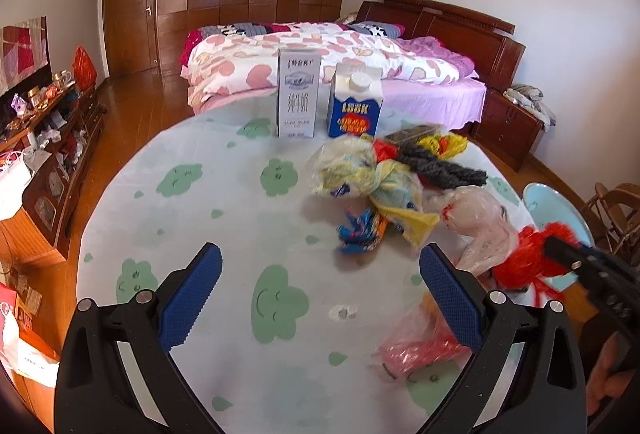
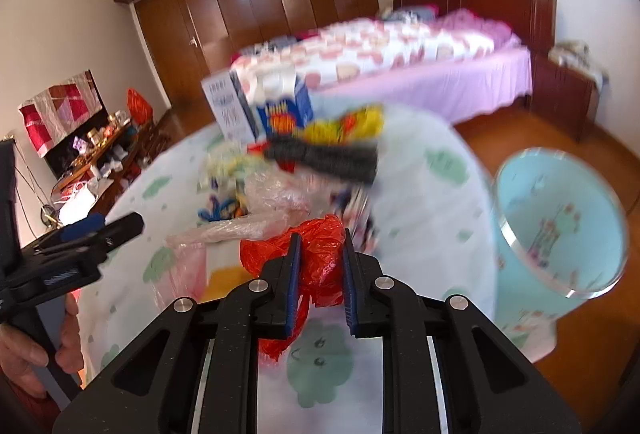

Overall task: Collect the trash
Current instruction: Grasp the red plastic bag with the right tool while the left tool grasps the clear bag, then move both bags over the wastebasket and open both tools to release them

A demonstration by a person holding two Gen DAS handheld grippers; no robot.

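Note:
A red plastic bag is pinched between the blue pads of my right gripper, which is shut on it just above the table's right side. In the left wrist view the same red bag hangs from the right gripper. My left gripper stands open over the tablecloth with nothing between its fingers. Ahead of it lies a pile of trash: crumpled yellow and blue wrappers, a clear plastic bag, a dark knitted piece. A pink bag lies beside its right finger.
A round table with a green-cloud cloth carries a white milk carton and a blue carton at the far edge. A light blue bin stands on the floor right of the table. Behind are a bed and a cluttered sideboard at left.

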